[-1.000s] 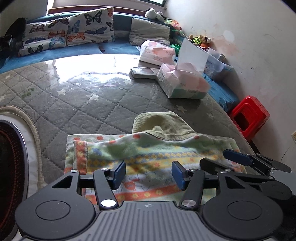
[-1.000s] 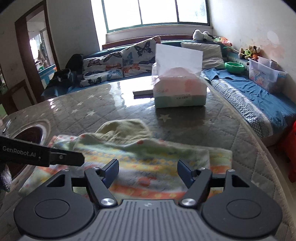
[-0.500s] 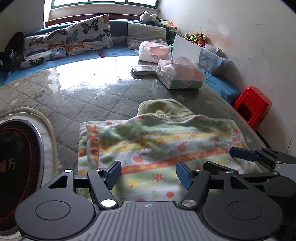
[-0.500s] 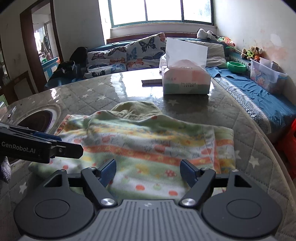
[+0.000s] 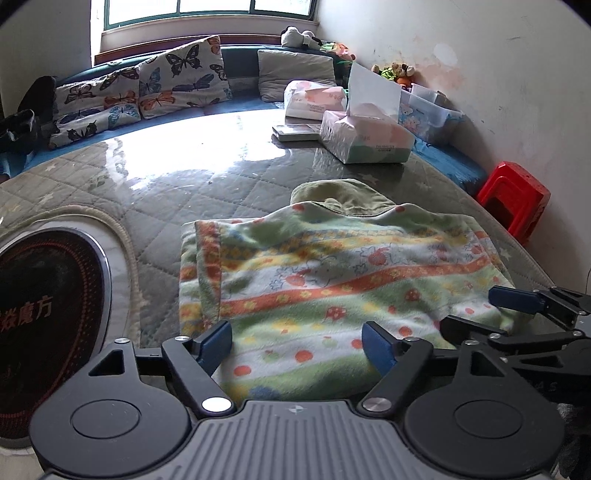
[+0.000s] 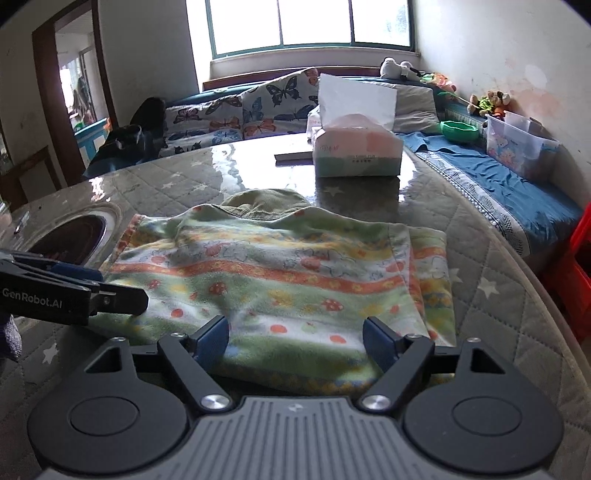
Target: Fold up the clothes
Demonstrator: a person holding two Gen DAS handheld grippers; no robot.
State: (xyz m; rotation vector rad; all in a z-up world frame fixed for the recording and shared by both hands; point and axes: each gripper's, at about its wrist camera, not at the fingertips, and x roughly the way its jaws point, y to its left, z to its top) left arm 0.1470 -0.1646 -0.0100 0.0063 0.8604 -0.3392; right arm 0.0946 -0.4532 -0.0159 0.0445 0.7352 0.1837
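Garment [image 5: 332, 280] mid-frame, folded flat; left gripper [image 5: 297, 341] and right gripper [image 6: 295, 338] both wide, empty. Pinch near hem corners evenly before folding.

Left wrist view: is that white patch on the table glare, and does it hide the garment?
Left wrist: window glare washes out the far table, not the garment. Right wrist: the window is blown out, with a narrower glare streak beyond the garment.

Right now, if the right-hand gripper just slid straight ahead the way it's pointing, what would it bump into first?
Most likely the colourful patterned garment: the open right gripper is aimed at its near edge. Farther along that line sits the tissue box, though depth is hard to judge.
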